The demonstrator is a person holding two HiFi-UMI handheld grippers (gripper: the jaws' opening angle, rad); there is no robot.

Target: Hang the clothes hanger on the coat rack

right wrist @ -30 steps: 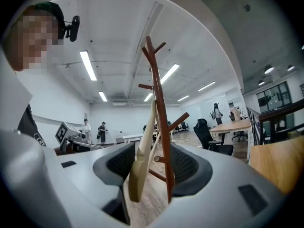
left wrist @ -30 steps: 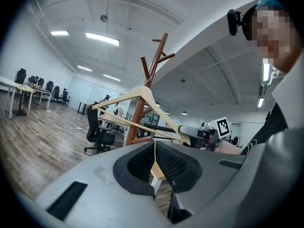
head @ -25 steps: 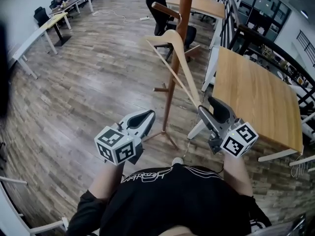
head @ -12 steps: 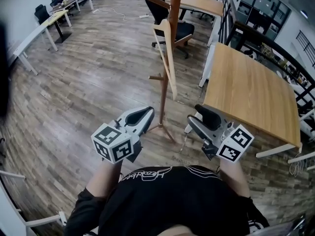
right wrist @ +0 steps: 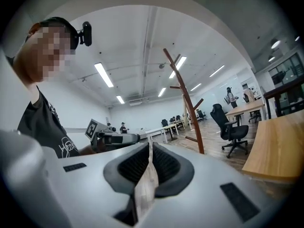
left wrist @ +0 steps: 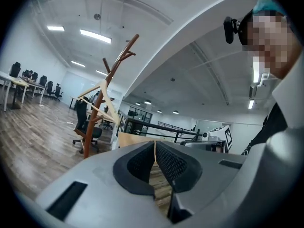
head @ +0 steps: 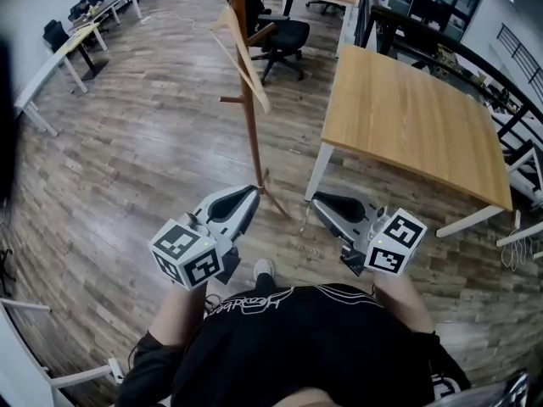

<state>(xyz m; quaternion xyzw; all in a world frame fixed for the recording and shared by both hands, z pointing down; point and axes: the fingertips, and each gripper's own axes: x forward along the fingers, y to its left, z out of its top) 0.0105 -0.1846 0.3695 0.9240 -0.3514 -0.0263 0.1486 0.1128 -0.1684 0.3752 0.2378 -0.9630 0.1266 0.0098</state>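
Both grippers empty, hanger up on the rack ahead

The left gripper has its jaws pressed together on nothing. The right gripper is closing, its jaws nearly met with nothing between them. Well ahead of both, the clothes hanger hangs on the coat rack, its long axis slanting from far-left to near-right.

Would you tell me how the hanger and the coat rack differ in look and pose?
The hanger is pale wood; the coat rack is dark reddish-brown. The hanger hangs slanted on the rack, off the floor; the rack stands upright on the floor. The hanger is far smaller than the rack. Both look wooden.
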